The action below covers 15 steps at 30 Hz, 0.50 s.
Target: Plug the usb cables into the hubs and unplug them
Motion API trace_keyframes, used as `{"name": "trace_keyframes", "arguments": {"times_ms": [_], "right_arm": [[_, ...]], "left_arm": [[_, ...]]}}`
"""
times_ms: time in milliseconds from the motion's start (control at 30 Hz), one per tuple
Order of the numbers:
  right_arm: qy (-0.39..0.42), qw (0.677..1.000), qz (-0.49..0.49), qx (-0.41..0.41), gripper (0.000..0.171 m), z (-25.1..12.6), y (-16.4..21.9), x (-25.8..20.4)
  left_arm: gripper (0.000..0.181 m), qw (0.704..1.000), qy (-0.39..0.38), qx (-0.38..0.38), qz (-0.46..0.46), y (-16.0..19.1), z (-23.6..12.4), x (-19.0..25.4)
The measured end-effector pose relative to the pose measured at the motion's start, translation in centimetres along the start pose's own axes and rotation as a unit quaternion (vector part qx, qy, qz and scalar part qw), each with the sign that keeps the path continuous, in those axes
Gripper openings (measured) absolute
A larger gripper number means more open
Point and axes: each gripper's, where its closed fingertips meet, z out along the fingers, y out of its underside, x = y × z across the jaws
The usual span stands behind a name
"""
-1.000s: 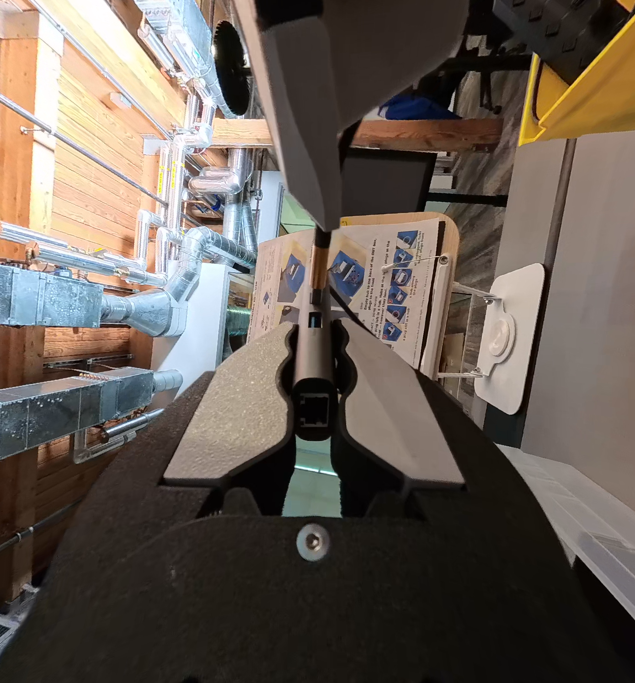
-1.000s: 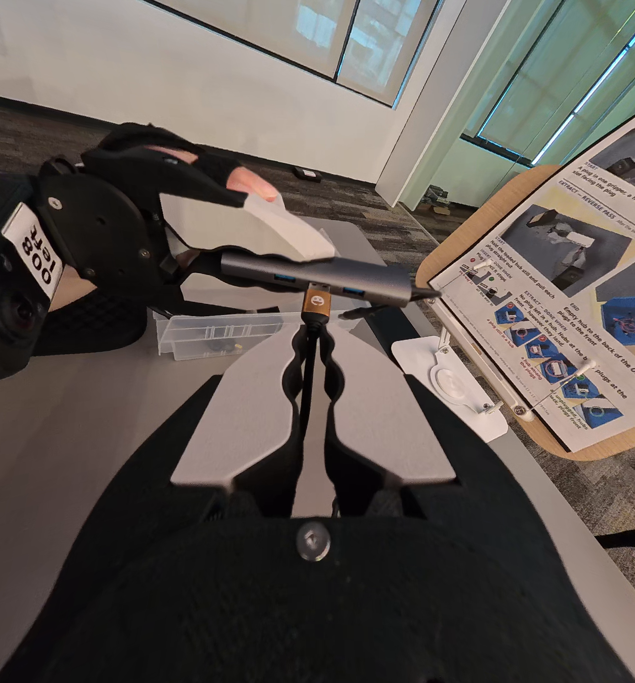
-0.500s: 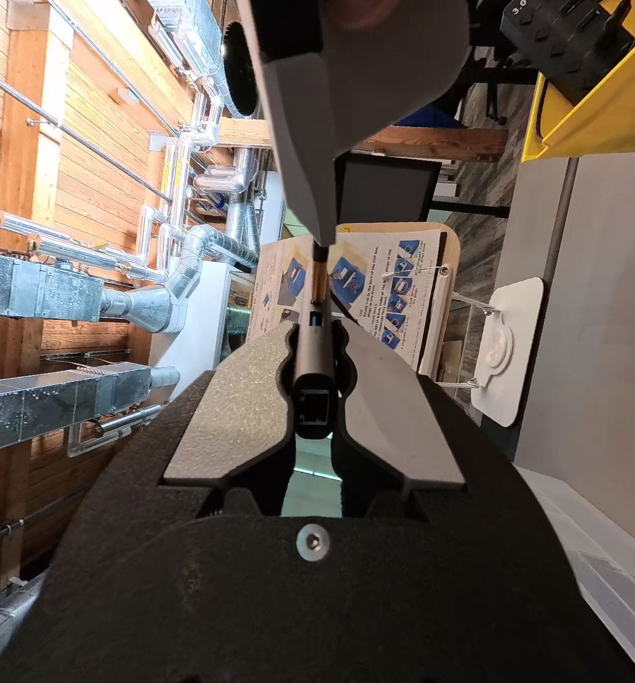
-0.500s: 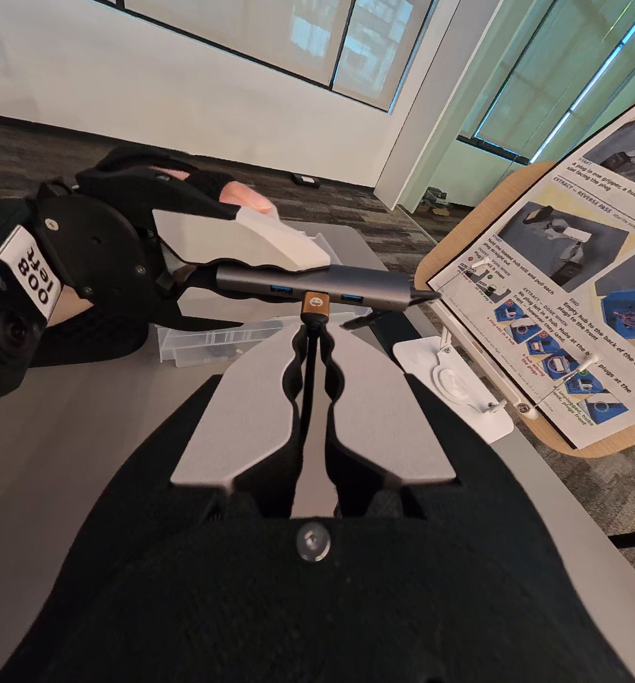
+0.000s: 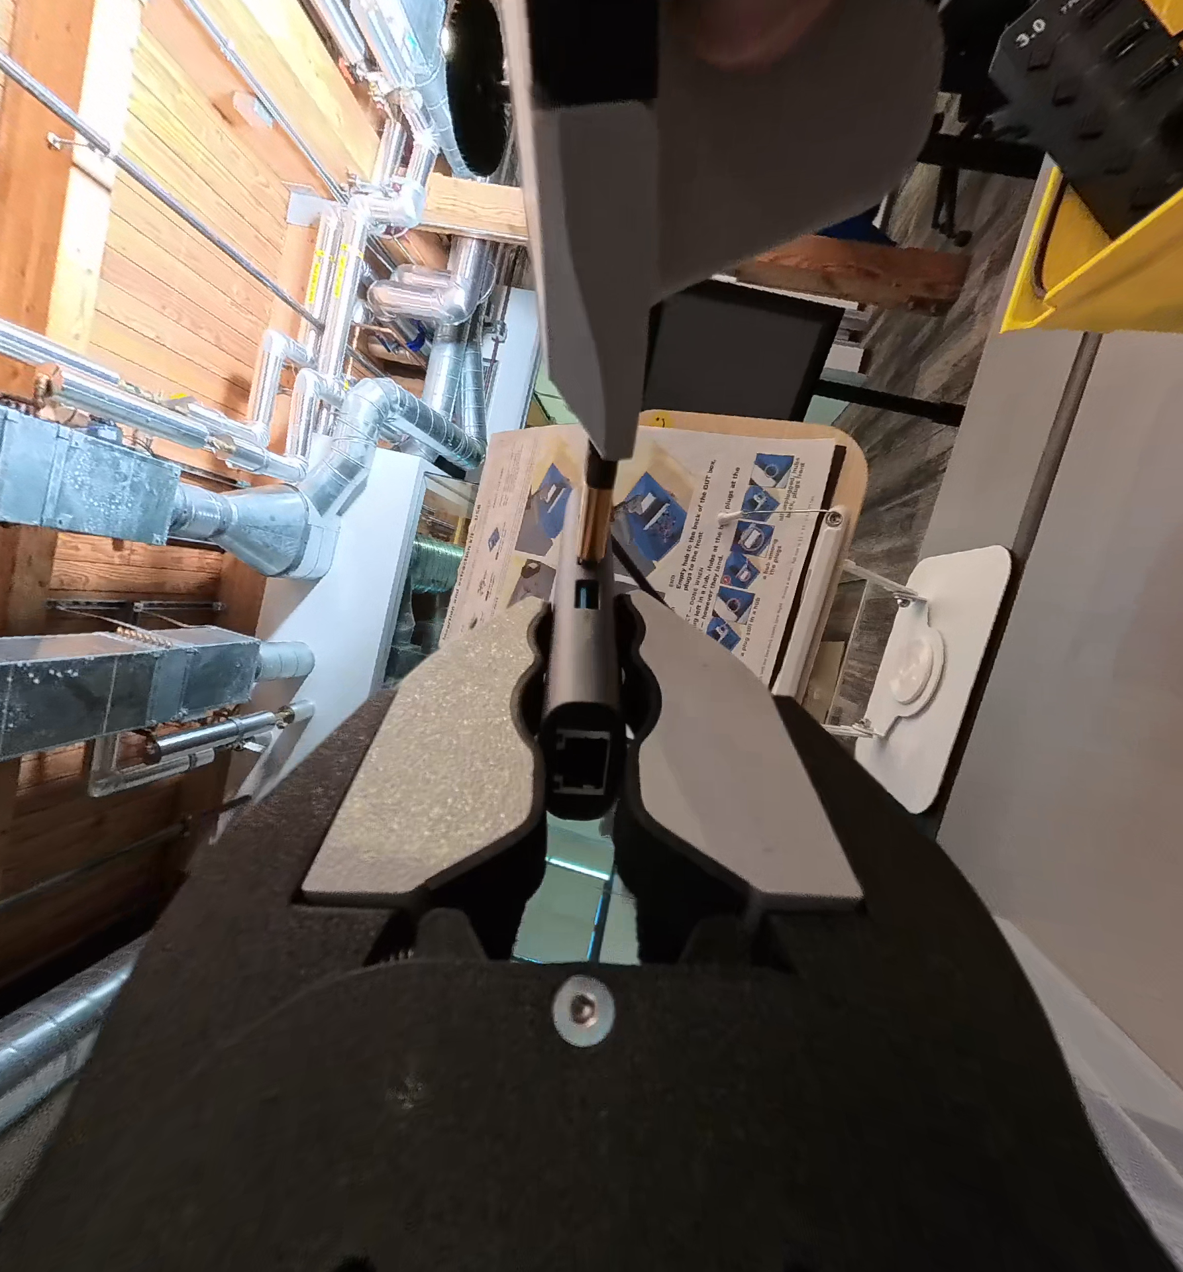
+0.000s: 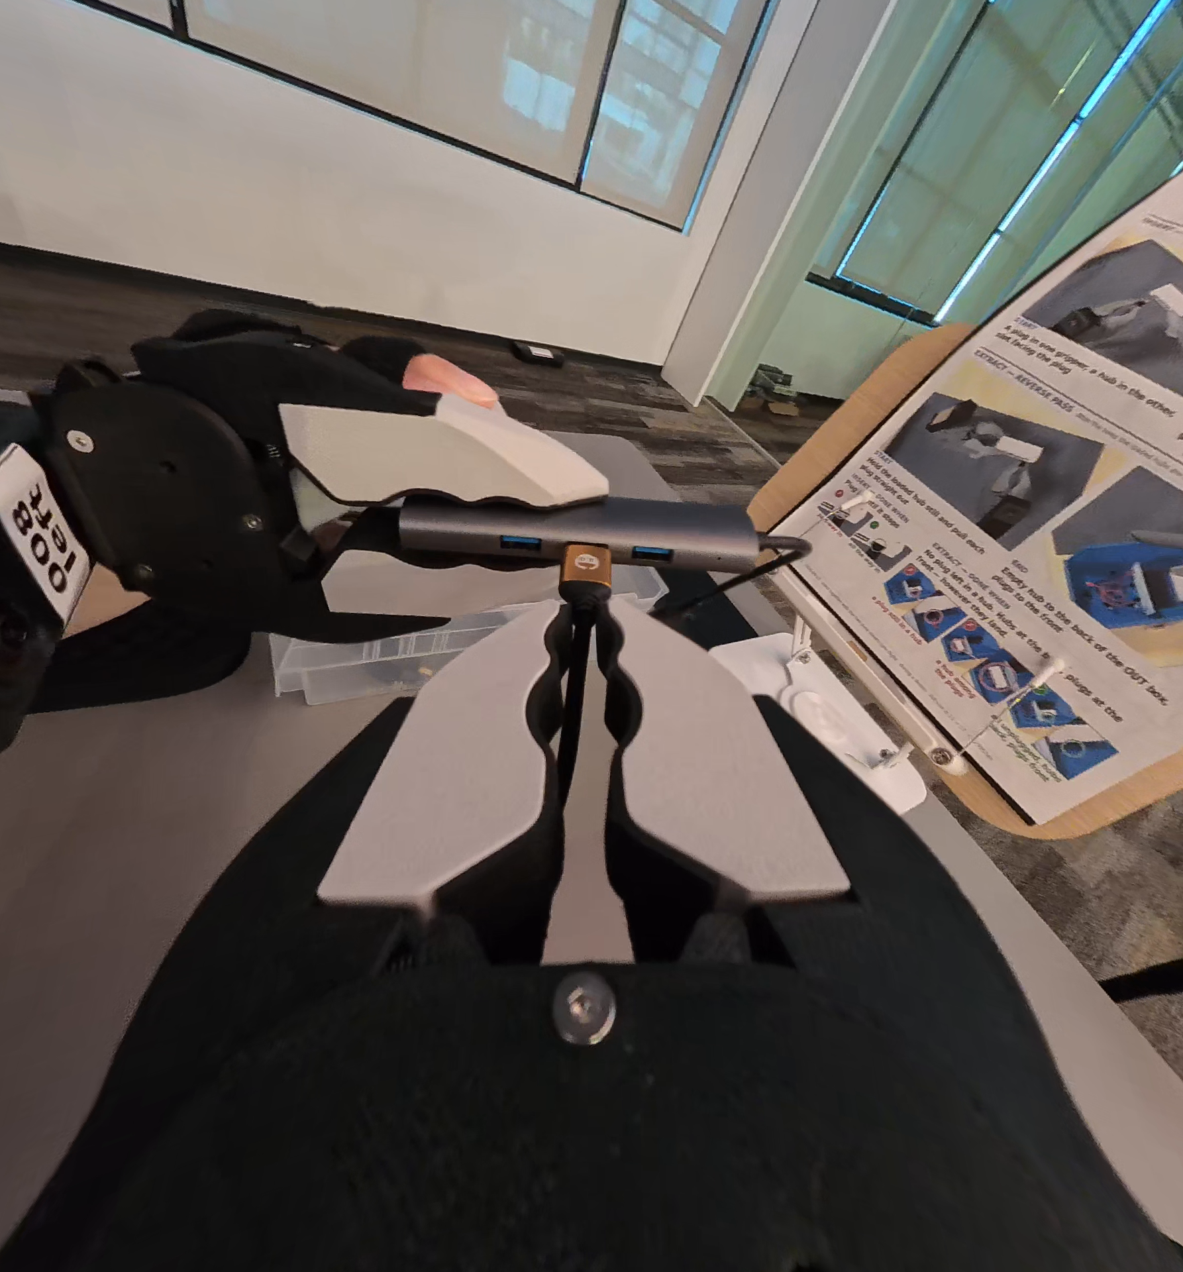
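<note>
My left gripper (image 5: 582,612) is shut on a slim grey USB hub (image 5: 578,688), seen end on between its fingers. In the right wrist view the hub (image 6: 678,526) lies level, held by the left gripper (image 6: 451,530) coming in from the left. My right gripper (image 6: 582,612) is shut on a black cable (image 6: 575,688) just behind its orange plug (image 6: 585,568). The plug sits in the middle port of the hub, between two blue ports. In the left wrist view the orange plug (image 5: 595,516) meets the hub from above, with the right gripper's fingers (image 5: 644,206) over it.
An instruction board (image 6: 1057,550) on a white stand (image 6: 816,702) is at the right. A clear plastic box (image 6: 368,661) lies on the grey table (image 6: 128,860) under the hub. A yellow bin (image 5: 1125,261) holding a black device (image 5: 1091,103) is at the far side. My hands' fingertips stand some 4 cm from each other.
The orange plug has pressed in tighter against the hub. Both grippers have kept their holds and shifted only slightly.
</note>
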Motion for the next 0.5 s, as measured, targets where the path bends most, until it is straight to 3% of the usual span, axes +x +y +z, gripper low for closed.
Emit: {"name": "trace_keyframes", "arguments": {"times_ms": [500], "right_arm": [[0.002, 1.000, 0.012, 0.019, 0.007, -0.09, -0.85, -0.78]], "left_arm": [[0.016, 0.998, -0.004, 0.038, -0.052, -0.20, -0.48, -0.52]]}}
